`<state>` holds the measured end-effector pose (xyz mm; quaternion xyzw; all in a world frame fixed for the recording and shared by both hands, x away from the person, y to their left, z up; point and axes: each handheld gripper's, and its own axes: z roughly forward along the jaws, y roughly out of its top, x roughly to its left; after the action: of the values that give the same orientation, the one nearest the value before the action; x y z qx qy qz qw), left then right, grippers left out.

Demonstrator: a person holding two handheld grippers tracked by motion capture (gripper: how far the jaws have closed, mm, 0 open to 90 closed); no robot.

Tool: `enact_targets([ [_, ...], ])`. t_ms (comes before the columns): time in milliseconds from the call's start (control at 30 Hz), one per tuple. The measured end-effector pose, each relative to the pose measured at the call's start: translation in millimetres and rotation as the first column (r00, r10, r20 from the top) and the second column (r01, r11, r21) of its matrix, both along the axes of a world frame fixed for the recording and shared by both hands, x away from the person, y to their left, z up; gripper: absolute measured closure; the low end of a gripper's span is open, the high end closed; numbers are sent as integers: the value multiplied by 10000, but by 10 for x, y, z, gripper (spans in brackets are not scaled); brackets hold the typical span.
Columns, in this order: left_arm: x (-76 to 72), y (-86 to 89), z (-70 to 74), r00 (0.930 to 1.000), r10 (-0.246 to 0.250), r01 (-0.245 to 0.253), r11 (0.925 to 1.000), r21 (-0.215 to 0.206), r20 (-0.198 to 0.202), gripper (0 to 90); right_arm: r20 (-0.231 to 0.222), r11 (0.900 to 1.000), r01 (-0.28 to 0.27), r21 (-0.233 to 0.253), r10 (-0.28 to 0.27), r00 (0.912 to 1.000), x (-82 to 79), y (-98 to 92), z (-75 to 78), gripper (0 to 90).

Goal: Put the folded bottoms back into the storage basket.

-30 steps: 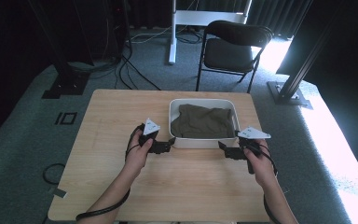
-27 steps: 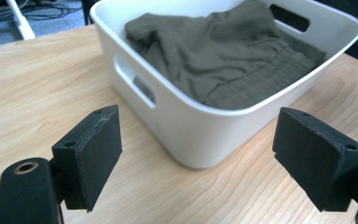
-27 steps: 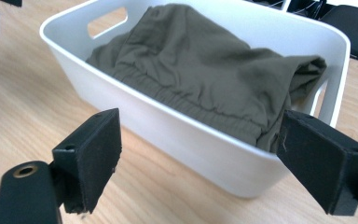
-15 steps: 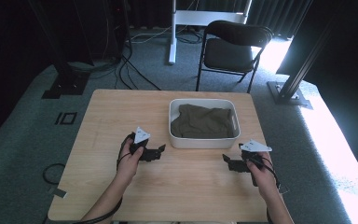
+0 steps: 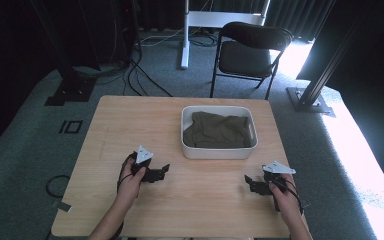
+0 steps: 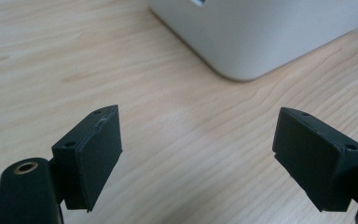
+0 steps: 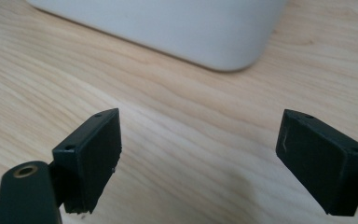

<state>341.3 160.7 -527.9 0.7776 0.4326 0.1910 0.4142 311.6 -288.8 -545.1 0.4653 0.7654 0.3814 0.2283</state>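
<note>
The left tongs [image 5: 164, 171] lay low over the tabletop [image 5: 130, 125], held in the person's left hand [image 5: 130, 180], with their tips turned toward the near left corner of the white bin [image 5: 219, 151]. In the left gripper view their two black jaws stood wide apart with bare wood grain between them and nothing clamped, and the rounded corner of the bin rose just ahead of them, not touching. The right tongs [image 5: 250, 182] sat off the bin's near right corner, gripped by the right hand [image 5: 285, 197], their tips pointing inward across the tabletop. In the right gripper view those jaws were likewise spread wide and empty, the bin's smooth white wall and rounded corner lying a little way beyond them. The bin stood toward the far right part of the tabletop, and inside it lay a crumpled olive-green cloth [image 5: 217, 131], filling most of the floor of the bin and staying below its rim. Both tongs were apart from the bin and from the cloth. Beyond the tabletop a black folding chair [image 5: 247, 50] stood on the grey carpet.
</note>
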Motion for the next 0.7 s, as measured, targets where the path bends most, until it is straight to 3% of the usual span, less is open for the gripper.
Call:
enact_targets([
  [167,-76,92,-82,9994,234,-230,9996,166,-269,170,-19,9995,244,-221,-244,9997,-79,-56,-37,136],
  [433,-200,229,-124,9969,665,-652,9974,319,-420,170,-425,9965,725,-410,-742,9963,-167,-114,-97,136],
  [700,-277,358,-165,9887,1430,-1400,9882,626,-460,167,-686,9888,1412,-473,-1443,9872,-211,-161,-154,137],
])
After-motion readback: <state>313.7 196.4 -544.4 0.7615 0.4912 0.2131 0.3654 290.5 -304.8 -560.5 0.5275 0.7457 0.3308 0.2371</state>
